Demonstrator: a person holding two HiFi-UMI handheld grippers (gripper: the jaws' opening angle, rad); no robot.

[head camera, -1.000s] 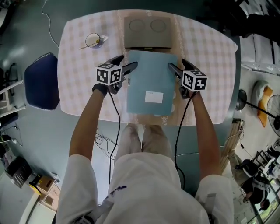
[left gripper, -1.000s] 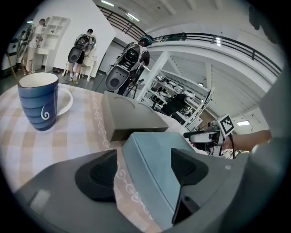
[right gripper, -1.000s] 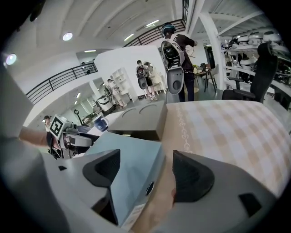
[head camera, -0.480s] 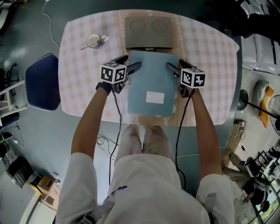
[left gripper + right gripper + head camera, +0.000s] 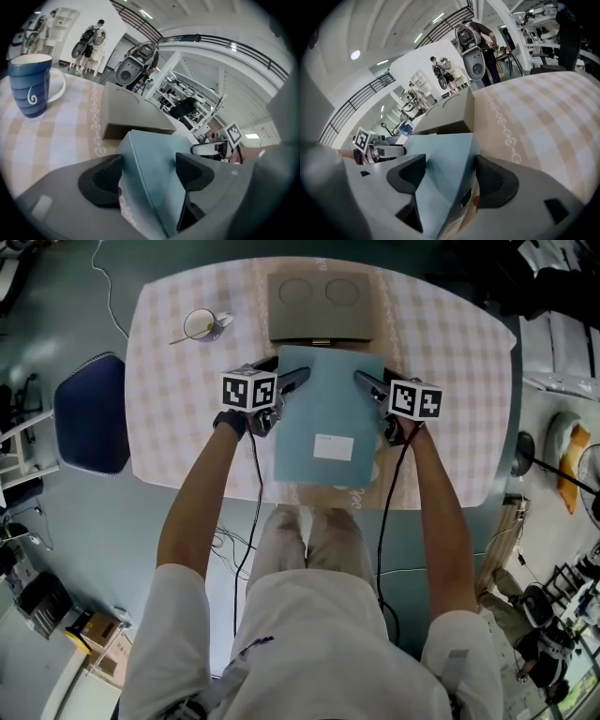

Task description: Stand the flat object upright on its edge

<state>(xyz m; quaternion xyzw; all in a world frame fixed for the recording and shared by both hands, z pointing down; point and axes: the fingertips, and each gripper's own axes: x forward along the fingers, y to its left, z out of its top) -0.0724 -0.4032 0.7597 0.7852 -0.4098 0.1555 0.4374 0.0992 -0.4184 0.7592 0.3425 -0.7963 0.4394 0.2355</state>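
Matt cardboard blue box on a smooth cloth tablecloth.

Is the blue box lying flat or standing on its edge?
Flat: the blue box shows its broad labelled face upward in head view.

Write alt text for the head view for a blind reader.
Seen from above, a person's left gripper and right gripper each clamp a far corner of a flat blue box on a checked table; the right jaws have just been closing on it. A grey box and a cup sit beyond.
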